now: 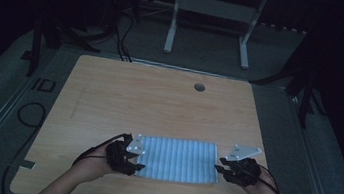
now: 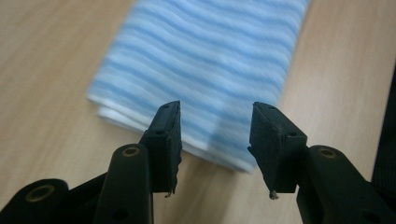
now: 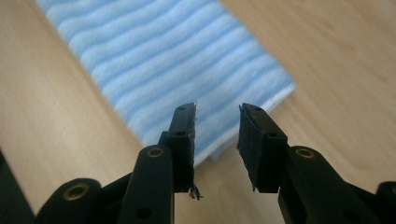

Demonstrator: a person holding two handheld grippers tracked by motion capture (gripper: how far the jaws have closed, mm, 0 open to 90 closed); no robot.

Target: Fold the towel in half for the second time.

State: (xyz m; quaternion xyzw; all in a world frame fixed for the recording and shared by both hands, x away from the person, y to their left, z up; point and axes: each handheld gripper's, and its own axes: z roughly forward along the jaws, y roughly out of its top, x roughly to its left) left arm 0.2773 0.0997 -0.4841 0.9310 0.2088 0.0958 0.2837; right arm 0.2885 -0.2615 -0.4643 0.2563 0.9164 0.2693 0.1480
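no readable txt, labels, brands or nos. on anything in these views.

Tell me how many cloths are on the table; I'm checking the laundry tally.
1. A blue-and-white striped folded cloth lies flat near the table's front edge, between the left gripper and the right gripper. Nothing seems hidden.

Both grippers low and level — left gripper and right gripper gaping, nothing pinched.
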